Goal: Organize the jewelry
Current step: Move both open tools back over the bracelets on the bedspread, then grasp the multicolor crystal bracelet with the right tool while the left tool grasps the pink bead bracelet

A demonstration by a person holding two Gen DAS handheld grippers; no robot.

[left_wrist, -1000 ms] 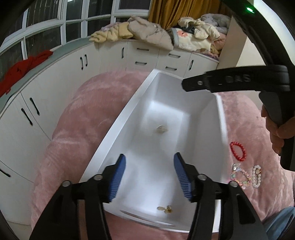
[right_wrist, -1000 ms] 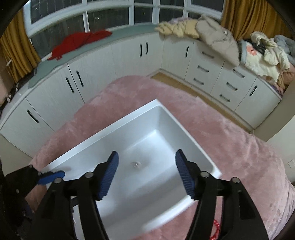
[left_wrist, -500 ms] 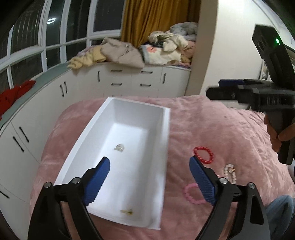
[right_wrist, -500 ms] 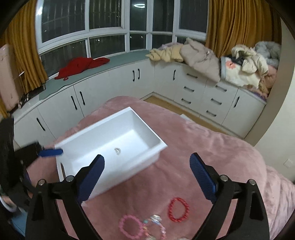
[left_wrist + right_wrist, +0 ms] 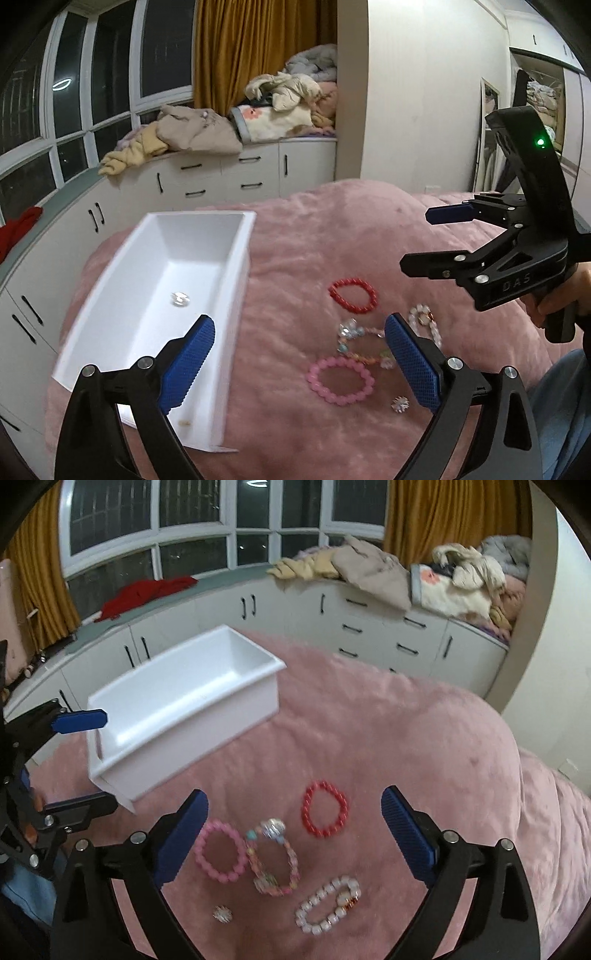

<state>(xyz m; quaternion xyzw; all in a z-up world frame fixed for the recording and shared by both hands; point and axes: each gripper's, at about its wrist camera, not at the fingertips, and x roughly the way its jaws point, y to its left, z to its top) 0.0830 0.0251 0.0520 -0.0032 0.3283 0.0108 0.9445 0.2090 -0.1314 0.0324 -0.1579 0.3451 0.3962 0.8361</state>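
Both pairs of fingers spread, holding nothing. 4 bracelets lie between and just beyond the right gripper (image 5: pixel 293 834) fingers; left gripper (image 5: pixel 299 365) straddles the white bin (image 5: pixel 236 295) wall and the pink bracelet (image 5: pixel 221 851).

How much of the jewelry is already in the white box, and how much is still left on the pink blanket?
Done: two small pieces lie in the white plastic box. In hand: nothing; both tools are open. Left: red bead bracelet, pink bead bracelet, multicoloured bracelet, white pearl bracelet and a small sparkly piece on the pink blanket.
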